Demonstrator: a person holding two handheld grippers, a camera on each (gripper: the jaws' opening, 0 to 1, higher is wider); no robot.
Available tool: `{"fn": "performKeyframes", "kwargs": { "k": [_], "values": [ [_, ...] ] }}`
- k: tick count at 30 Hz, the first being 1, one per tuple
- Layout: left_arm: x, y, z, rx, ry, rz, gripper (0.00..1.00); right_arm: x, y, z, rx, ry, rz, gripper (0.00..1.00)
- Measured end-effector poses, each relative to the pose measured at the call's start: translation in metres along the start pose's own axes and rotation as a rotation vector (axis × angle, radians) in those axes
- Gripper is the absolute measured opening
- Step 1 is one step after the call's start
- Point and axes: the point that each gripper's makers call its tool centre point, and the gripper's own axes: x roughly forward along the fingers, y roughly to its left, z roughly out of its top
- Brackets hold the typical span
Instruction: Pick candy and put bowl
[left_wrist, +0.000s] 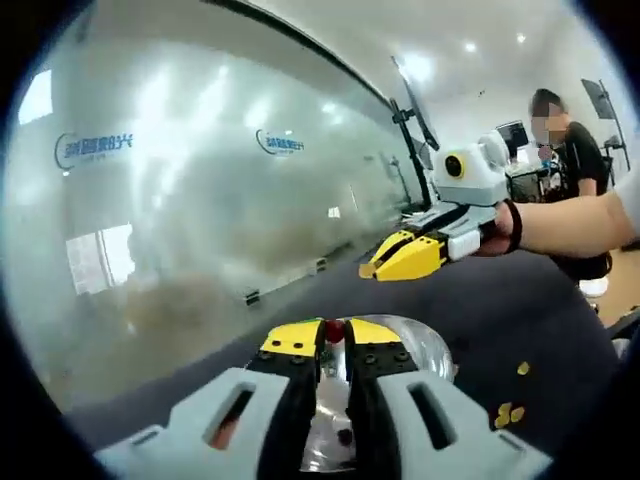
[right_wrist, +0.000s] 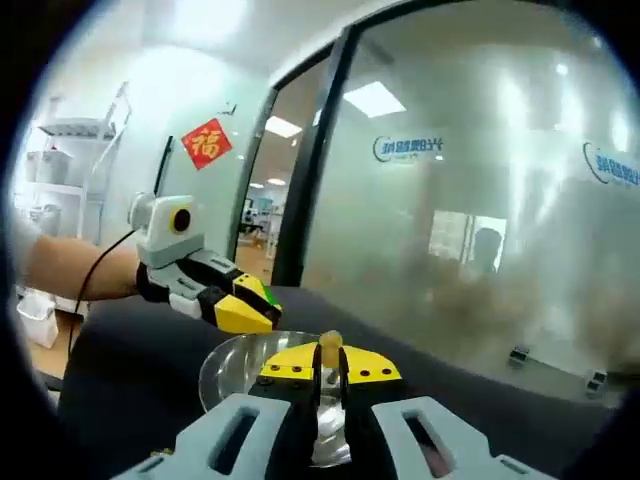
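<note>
Left gripper: rises from the bottom centre of the left gripper view; its yellow-tipped jaws are nearly closed, pinching a small red candy between the tips.
Red candy: held just above the metal bowl, which sits behind and below the jaw tips, lower centre of the frame.
Right gripper: rises from the bottom centre of the right gripper view; jaws drawn close together, clamping a small yellowish candy at the tips.
Yellowish candy: held over the metal bowl, lower centre of that frame.
Bowl contents: a small dark piece lies inside, seen between the left jaws; what it is cannot be told.
Loose candies: a few yellow pieces lie on the dark table, lower right of the left gripper view, apart from the bowl.
Other gripper in each view: the right gripper shows right of centre in the left gripper view, held by a hand; the left gripper shows left of centre in the right gripper view.
Background: a frosted glass wall with blue logos; a person in black at the upper right; a red paper sign at the upper left of the right gripper view.
</note>
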Motion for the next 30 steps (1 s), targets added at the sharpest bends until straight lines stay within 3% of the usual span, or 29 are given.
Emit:
{"fn": "performKeyframes", "kwargs": {
  "k": [7, 9, 10, 12, 13, 14, 15, 16, 25, 28, 29, 30],
  "values": [
    [0.003, 0.004, -0.012, -0.010, 0.012, 0.017, 0.02, 0.007, -0.006, -0.011, 0.028, 0.027, -0.033, 0.04],
    [0.001, 0.007, -0.015, -0.003, 0.014, 0.032, 0.04, 0.007, 0.004, -0.007, 0.056, -0.008, 0.025, 0.05],
    [0.000, 0.008, -0.016, 0.010, 0.009, 0.038, 0.08, 0.007, 0.004, -0.007, 0.035, -0.010, 0.021, 0.08],
    [-0.001, 0.006, -0.019, -0.009, 0.005, 0.015, 0.36, 0.008, 0.004, -0.006, 0.002, -0.012, 0.020, 0.34],
    [-0.001, 0.004, -0.021, -0.024, 0.010, -0.001, 0.42, 0.008, 0.010, -0.002, -0.015, -0.035, 0.051, 0.38],
    [-0.002, 0.003, -0.023, -0.024, 0.019, 0.000, 0.40, 0.006, 0.015, -0.001, -0.006, -0.038, 0.075, 0.33],
    [-0.004, 0.002, -0.024, -0.020, 0.023, 0.000, 0.32, 0.005, 0.013, -0.001, -0.005, -0.035, 0.067, 0.26],
    [-0.005, 0.002, -0.024, -0.022, 0.026, 0.001, 0.27, 0.006, 0.014, -0.001, -0.007, -0.033, 0.066, 0.26],
    [-0.010, -0.022, -0.021, -0.015, 0.025, -0.046, 0.28, -0.001, 0.022, -0.014, -0.013, -0.008, 0.091, 0.25],
    [-0.030, -0.036, -0.022, -0.042, 0.003, -0.031, 0.26, -0.029, 0.030, -0.024, 0.012, -0.031, 0.090, 0.25],
    [-0.044, -0.044, -0.021, -0.045, -0.035, -0.036, 0.25, -0.053, 0.038, -0.036, -0.005, -0.035, 0.082, 0.25],
    [-0.065, -0.061, -0.026, -0.058, -0.061, -0.082, 0.24, -0.072, 0.044, -0.049, -0.028, -0.028, 0.088, 0.25]
  ]
}}
